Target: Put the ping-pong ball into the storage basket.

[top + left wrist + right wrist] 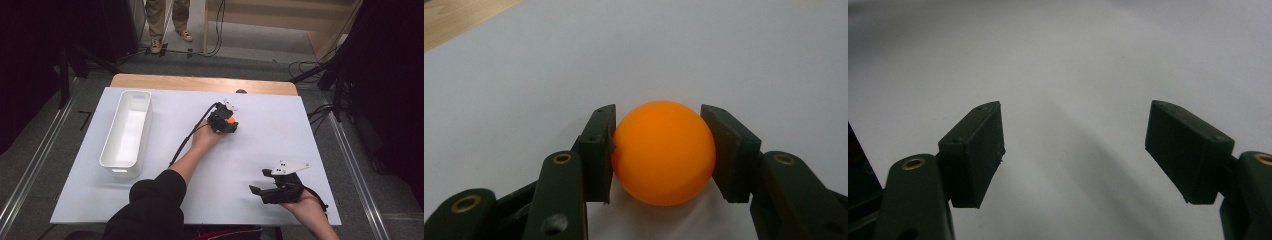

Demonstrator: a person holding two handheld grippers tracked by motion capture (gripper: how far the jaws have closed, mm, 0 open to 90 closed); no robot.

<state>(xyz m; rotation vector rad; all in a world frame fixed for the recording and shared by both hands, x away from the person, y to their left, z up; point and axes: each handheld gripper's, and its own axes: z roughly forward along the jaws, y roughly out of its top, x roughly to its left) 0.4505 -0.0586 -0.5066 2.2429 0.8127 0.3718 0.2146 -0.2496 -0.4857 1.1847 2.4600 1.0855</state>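
Left gripper view: ball [664, 152] clenched between left gripper [658, 150] pads, on table [524, 75].
Lift gently; smooth ball may squirt out. Right gripper [1075, 150] released.

Even overhead light brightens the white table [310, 130], surroundings stay dark, and close-ups look soft and dim.

White-covered table [280, 150], long white bin [126, 132] at left, orange ball [663, 152] mid-table

I see my left gripper [231, 121] clamped on an orange ball [232, 120] mid-table; my right gripper [260, 189] rests wide apart near the table's [280, 125] front edge.
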